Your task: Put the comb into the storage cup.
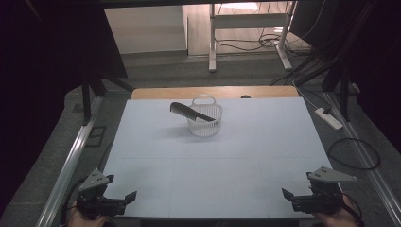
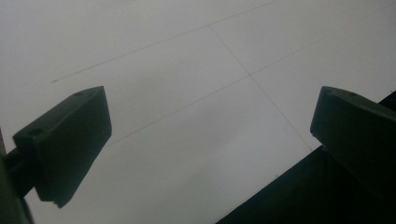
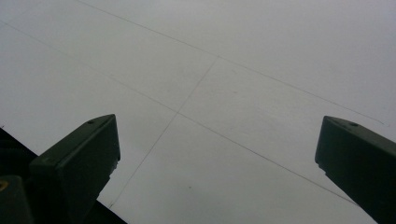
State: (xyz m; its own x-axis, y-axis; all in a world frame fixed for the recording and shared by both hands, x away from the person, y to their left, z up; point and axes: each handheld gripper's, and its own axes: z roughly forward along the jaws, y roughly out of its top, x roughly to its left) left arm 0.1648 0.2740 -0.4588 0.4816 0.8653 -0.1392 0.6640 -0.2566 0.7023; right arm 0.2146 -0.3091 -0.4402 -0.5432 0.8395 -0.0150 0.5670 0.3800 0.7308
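Nearest the viewer, at the near edge of the white table (image 1: 213, 161), the left gripper (image 1: 124, 198) and the right gripper (image 1: 289, 196) rest at opposite corners, each held in a hand that enters from below. In the left gripper view the two black jaws stand wide apart over bare tabletop with nothing between them; the right gripper view shows the same, jaws spread wide above the faint seam lines of the surface. Both grippers sit well apart from the work. Farther off, toward the far middle of the table, stands a small white slotted basket (image 1: 205, 126) with a loop handle at its back. A black comb (image 1: 188, 110) lies across the basket's rim, its handle end inside or over the bowl and its toothed end jutting out to the left, clear of the table. Judged from this arrangement, the comb is already lodged in the basket and neither gripper has anything in hand; whether it should settle deeper cannot be told.
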